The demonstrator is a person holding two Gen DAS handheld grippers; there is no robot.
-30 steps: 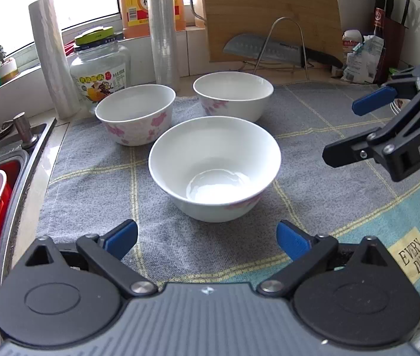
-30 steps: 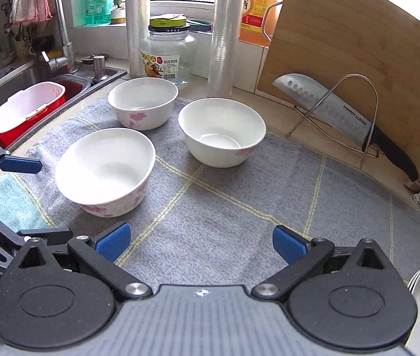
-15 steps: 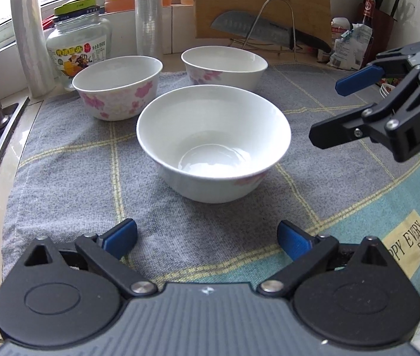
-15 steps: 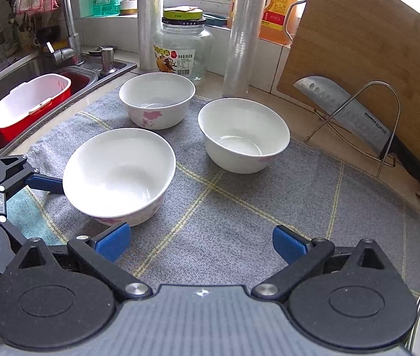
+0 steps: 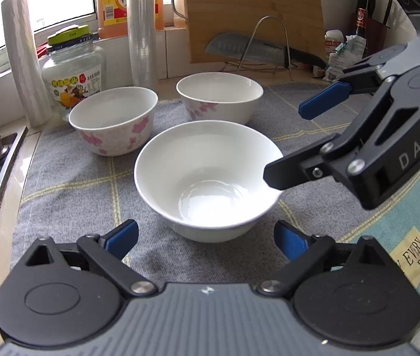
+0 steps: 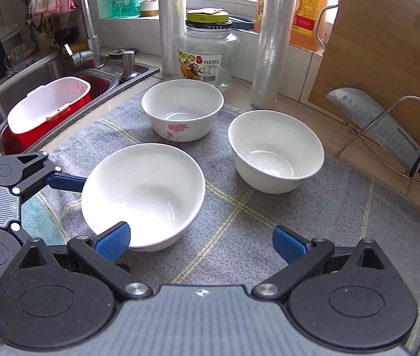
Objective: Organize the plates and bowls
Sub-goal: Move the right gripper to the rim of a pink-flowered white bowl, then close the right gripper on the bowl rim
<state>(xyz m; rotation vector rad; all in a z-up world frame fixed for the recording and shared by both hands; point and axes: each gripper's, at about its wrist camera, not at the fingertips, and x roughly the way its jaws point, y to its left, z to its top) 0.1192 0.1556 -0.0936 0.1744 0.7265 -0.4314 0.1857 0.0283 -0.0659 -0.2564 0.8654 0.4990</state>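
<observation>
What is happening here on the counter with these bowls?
A person holds a tool in each hand over a grey cloth with three white bowls. The left tool sits just before the near bowl; it has just been closing a little, but it is open and its pads do not press the bowl. The right tool is open and holds nothing. The two far bowls stand apart; nothing is stacked yet.

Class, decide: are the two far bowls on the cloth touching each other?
Apart. The right wrist view shows grey cloth between the flowered bowl and the plain bowl.
</observation>
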